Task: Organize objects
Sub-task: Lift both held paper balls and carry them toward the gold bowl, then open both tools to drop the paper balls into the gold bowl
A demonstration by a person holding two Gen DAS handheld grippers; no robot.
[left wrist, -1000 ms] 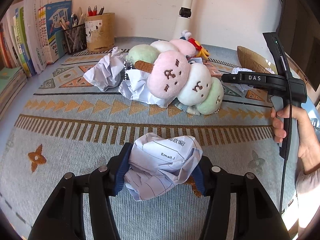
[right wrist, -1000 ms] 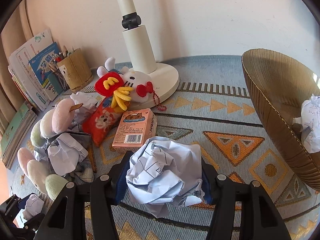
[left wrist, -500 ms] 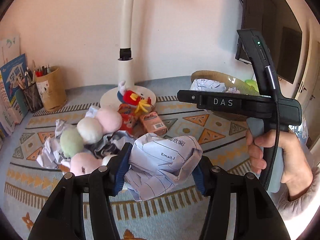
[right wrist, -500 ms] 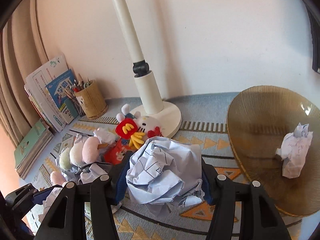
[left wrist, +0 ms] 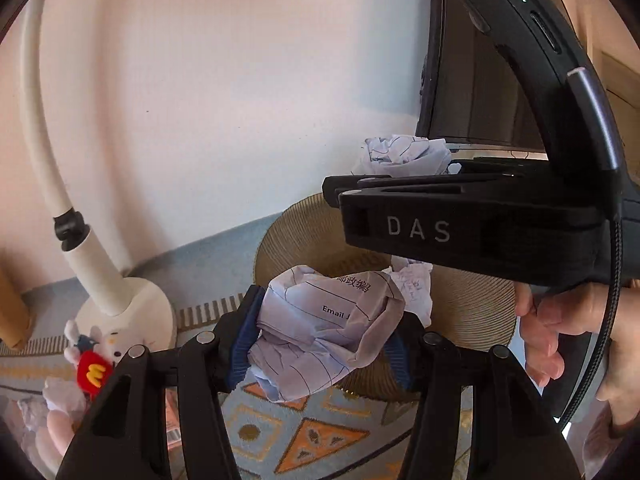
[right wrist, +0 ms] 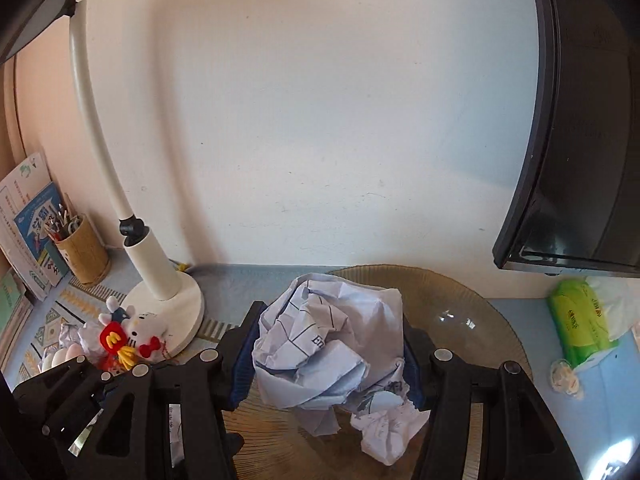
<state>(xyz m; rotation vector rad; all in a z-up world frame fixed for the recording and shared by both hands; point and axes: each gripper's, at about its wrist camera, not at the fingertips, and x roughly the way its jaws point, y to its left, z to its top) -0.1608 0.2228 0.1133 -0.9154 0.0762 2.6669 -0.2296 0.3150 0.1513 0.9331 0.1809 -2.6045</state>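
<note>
Each claw is clamped on a crumpled paper ball: the left claw (left wrist: 322, 340) grips one (left wrist: 326, 332) and the right claw (right wrist: 328, 354) another (right wrist: 328, 344), both above the brown ribbed bowl (right wrist: 488, 320). A third wad (right wrist: 386, 434) lies inside the bowl. Beyond stand the white lamp base (right wrist: 168, 304) and a plush toy (right wrist: 132, 338) on the desk.

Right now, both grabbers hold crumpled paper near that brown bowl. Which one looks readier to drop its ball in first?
Probably the right gripper: its paper ball hangs directly over the brown bowl. The left gripper sits nearer the rim, with the right one across its path.
</note>
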